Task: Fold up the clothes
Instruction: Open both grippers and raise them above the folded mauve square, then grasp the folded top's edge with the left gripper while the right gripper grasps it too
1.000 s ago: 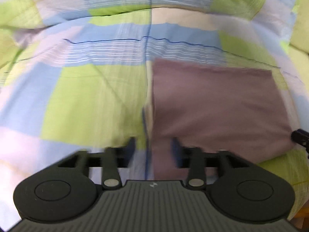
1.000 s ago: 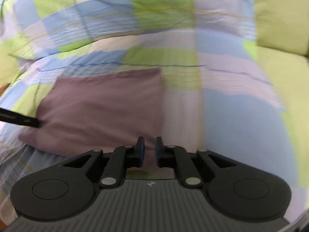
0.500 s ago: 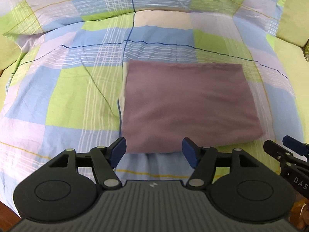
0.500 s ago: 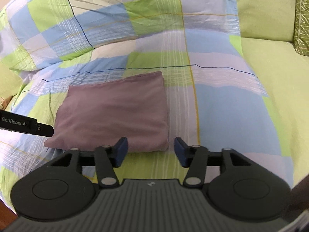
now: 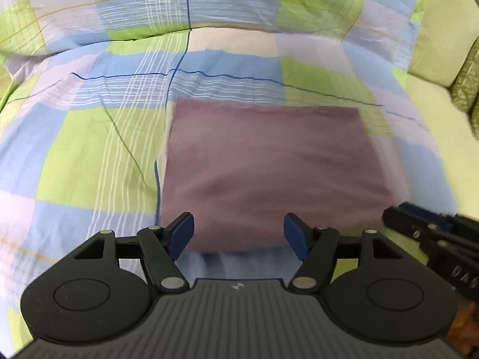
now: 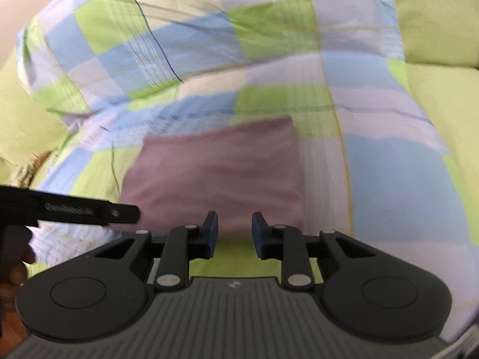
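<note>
A checked quilt [image 5: 98, 149] in lime green, pale blue and lilac squares, crossed by thin white and dark blue lines, is lying across the bed and filling most of both views. Toward twelve o'clock it is rising into a rumpled fold [image 6: 185, 45]. At two to three o'clock a plain lime-green sheet [image 6: 443, 113] is showing, soft even light is falling over everything, and an olive patterned cushion [image 5: 468, 89] is sitting at the left view's edge.

Mauve cloth [image 5: 269, 173], folded into flat neat rectangle, edges roughly squared, lying on checked green-blue-lilac bedspread [image 5: 89, 149], near front edge of bed; no creases visible through blur.
</note>
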Available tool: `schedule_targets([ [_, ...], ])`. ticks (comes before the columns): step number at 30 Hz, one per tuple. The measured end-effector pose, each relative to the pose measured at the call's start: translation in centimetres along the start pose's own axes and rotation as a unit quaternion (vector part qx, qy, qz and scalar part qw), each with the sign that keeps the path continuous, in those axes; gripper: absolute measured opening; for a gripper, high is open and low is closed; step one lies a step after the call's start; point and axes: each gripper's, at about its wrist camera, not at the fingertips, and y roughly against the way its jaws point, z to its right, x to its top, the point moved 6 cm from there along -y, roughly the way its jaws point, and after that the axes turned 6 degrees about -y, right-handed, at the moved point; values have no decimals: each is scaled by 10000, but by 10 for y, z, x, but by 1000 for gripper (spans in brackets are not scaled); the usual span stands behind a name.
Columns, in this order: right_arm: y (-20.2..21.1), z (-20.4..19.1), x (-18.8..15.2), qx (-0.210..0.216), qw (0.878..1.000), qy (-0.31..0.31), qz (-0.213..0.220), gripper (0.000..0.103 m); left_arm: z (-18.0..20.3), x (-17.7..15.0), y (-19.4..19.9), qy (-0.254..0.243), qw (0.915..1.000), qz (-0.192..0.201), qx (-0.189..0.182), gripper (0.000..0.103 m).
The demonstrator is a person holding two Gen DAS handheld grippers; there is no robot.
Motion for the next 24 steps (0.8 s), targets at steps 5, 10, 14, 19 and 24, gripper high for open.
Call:
schedule_targets([
  [5,-36,20,-10,-493,9970,273,-531,22,-41,-39,-8,313,9986,-411,133,72],
  [10,-9,-10,-12,-448,9928,1083,-227,45,-88,-55,14,957,9930,-645,265,71],
  [14,-22,-70,-24,76,9747,2225,-188,50,-94,-38,13,949,9918,-840,190,74],
  [19,-60,-143,-56,234,9091,4159,-59,50,-107,-22,2,1202,9880,-956,-159,74],
  [24,-89,-161,-71,-19,8602,5097,166,9,-116,-19,-9,1884,9677,-1306,-1046,76],
])
